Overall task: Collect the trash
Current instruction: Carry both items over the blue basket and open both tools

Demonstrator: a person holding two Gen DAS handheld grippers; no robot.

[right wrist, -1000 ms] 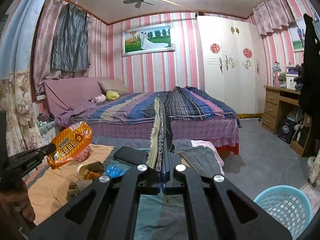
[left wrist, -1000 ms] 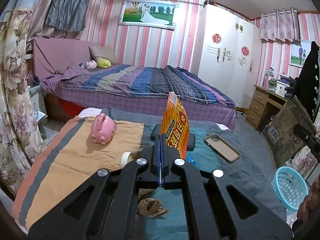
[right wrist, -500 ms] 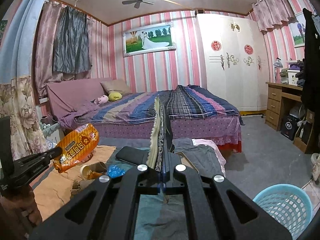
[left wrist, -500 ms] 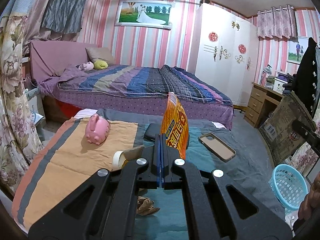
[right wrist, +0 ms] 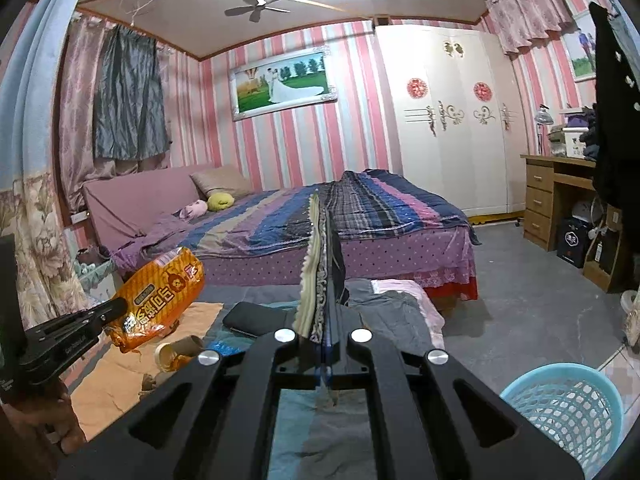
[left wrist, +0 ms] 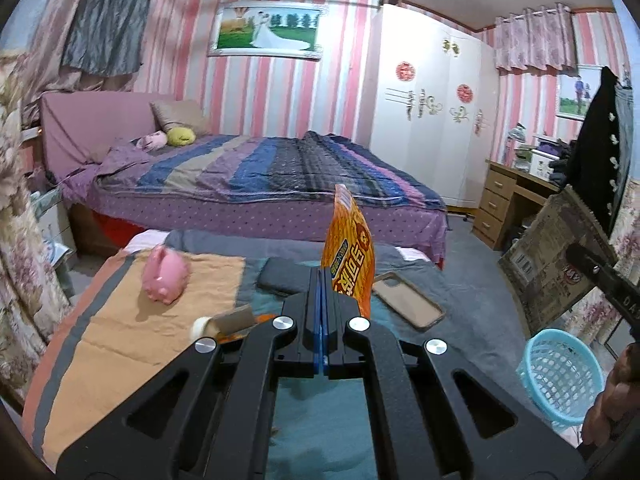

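Observation:
My left gripper is shut on an orange snack bag and holds it upright above the low bed; the bag also shows in the right wrist view. My right gripper is shut on a flat wrapper with a serrated edge, seen edge-on. A light blue basket stands on the floor at the right, also in the right wrist view. A paper cup lies on its side on the bedding. The other gripper's tip shows far right.
A pink piggy bank, a dark wallet and a phone case lie on the low bed. Crumpled brown paper and a blue wrapper lie near the cup. A large bed, wardrobe and desk stand behind.
My left gripper has risen and drawn back a little with the snack bag. My right gripper has lifted slightly with its wrapper; the basket now sits lower in its view.

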